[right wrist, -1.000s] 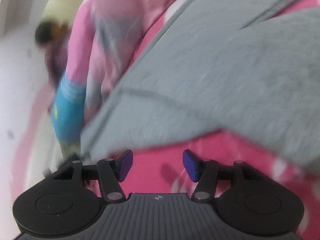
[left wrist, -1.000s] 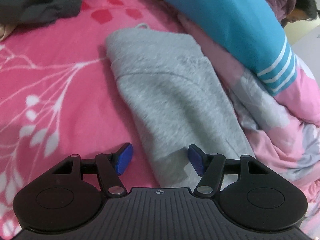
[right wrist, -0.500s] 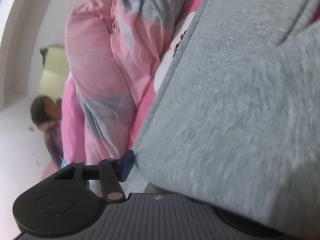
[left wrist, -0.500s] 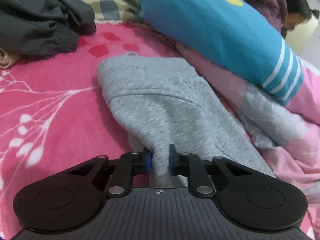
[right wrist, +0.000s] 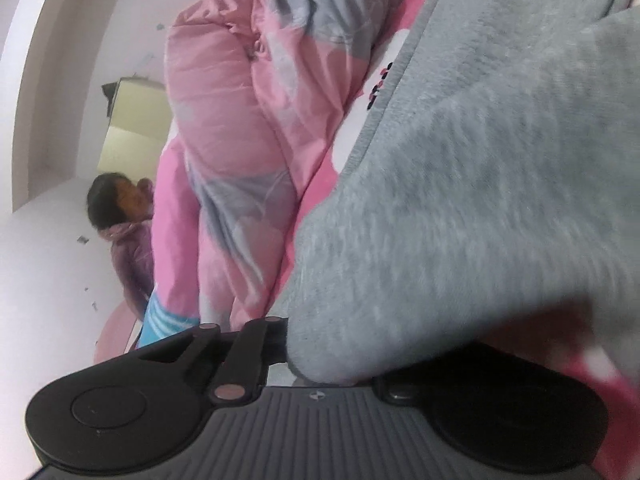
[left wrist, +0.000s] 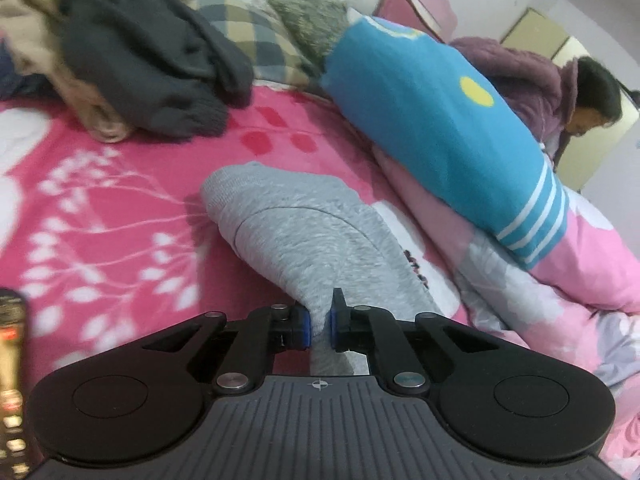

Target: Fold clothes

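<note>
A grey fleece garment (left wrist: 304, 236) lies on the pink floral bedspread (left wrist: 100, 216). My left gripper (left wrist: 320, 326) is shut on a pinched fold of its near edge and holds that edge raised off the bed. In the right wrist view the same grey garment (right wrist: 480, 184) fills the right side and drapes over my right gripper (right wrist: 328, 354). The right jaws are closing with a thick bunch of the cloth between them. Their pads are hidden under the fabric.
A dark grey and beige clothes pile (left wrist: 132, 52) sits at the back left. A blue striped pillow (left wrist: 440, 120) rests on a rumpled pink quilt (left wrist: 560, 300) to the right. A person in a purple coat (left wrist: 560, 92) is beyond the bed. A phone screen (left wrist: 10, 380) shows at the left edge.
The left jaws shut on the garment's near edge and lifted it, bunching the cloth. The right gripper moved into the grey cloth and its jaws narrowed around it.
</note>
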`<action>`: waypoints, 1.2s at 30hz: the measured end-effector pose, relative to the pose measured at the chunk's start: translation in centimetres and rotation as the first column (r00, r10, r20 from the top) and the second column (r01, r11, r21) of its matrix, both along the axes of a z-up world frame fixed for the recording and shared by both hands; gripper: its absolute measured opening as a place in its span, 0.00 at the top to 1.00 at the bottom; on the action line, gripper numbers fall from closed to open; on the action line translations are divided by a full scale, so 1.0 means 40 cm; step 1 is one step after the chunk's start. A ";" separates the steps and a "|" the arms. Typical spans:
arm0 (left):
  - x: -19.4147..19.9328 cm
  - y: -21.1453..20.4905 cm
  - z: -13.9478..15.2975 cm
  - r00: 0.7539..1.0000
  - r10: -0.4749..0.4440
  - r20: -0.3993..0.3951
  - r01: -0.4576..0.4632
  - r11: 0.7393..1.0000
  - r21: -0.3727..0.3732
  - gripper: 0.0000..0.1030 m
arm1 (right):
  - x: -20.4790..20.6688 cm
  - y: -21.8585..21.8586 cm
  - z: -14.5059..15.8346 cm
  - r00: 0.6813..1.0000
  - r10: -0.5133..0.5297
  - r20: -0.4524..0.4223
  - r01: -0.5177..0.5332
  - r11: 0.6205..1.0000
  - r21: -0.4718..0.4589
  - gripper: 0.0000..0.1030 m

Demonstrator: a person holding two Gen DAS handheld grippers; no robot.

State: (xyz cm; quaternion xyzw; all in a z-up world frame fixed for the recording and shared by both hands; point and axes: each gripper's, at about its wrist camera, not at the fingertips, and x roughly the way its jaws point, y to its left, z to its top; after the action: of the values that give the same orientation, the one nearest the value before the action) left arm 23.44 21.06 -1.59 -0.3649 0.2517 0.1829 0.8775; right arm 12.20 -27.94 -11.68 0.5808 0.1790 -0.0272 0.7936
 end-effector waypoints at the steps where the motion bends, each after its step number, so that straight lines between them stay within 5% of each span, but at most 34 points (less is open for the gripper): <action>1: -0.020 0.008 0.001 1.000 0.006 0.000 -0.006 1.000 -0.007 0.94 | -0.015 0.003 0.006 1.000 0.010 0.001 -0.010 1.000 0.008 0.88; 6: -0.112 0.037 0.005 1.000 0.016 -0.012 -0.017 1.000 -0.016 0.93 | -0.112 0.016 0.037 0.999 0.053 0.003 -0.053 0.998 0.026 0.88; 9: -0.107 0.035 -0.014 0.995 -0.020 -0.098 0.021 1.000 0.006 0.88 | -0.140 0.020 0.027 0.996 0.081 -0.024 -0.081 0.997 0.020 0.87; 13: -0.124 0.039 -0.017 0.986 -0.001 -0.169 -0.001 1.000 -0.012 0.54 | -0.138 0.008 -0.003 0.986 0.115 -0.120 -0.109 0.992 0.061 0.79; 15: -0.155 0.034 -0.003 0.988 0.025 -0.153 -0.025 1.000 0.002 0.42 | -0.159 0.008 0.014 0.983 0.135 -0.124 -0.132 0.991 0.037 0.72; 19: -0.221 -0.004 0.030 0.994 0.026 -0.105 -0.028 0.999 -0.018 0.40 | -0.214 0.001 0.067 0.976 0.164 -0.146 -0.175 0.982 -0.066 0.57; 24: -0.273 -0.130 0.092 0.992 -0.123 0.040 0.122 0.992 0.023 0.40 | -0.307 -0.009 0.149 0.967 0.170 -0.190 -0.212 0.951 -0.227 0.55; 27: -0.286 -0.226 0.141 0.950 -0.279 0.140 0.275 0.960 0.047 0.39 | -0.357 -0.004 0.229 0.971 0.156 -0.178 -0.212 0.910 -0.357 0.55; 31: -0.310 -0.316 0.185 0.892 -0.376 0.253 0.356 0.927 0.120 0.27 | -0.378 0.041 0.344 0.984 0.145 -0.106 -0.180 0.815 -0.550 0.54; 34: -0.316 -0.340 0.173 0.882 -0.380 0.279 0.345 0.924 0.166 0.15 | -0.340 0.089 0.393 0.975 0.203 -0.089 -0.212 0.735 -0.644 0.53; 36: -0.315 -0.334 0.142 0.897 -0.348 0.273 0.301 0.933 0.199 0.13 | -0.295 0.125 0.403 0.962 0.254 -0.101 -0.252 0.675 -0.693 0.53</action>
State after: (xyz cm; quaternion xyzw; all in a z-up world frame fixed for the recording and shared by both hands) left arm 10.85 7.68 4.10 -0.2738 0.1566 -0.0062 0.9489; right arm 0.39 -22.93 4.46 0.2064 0.2323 0.0182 0.9503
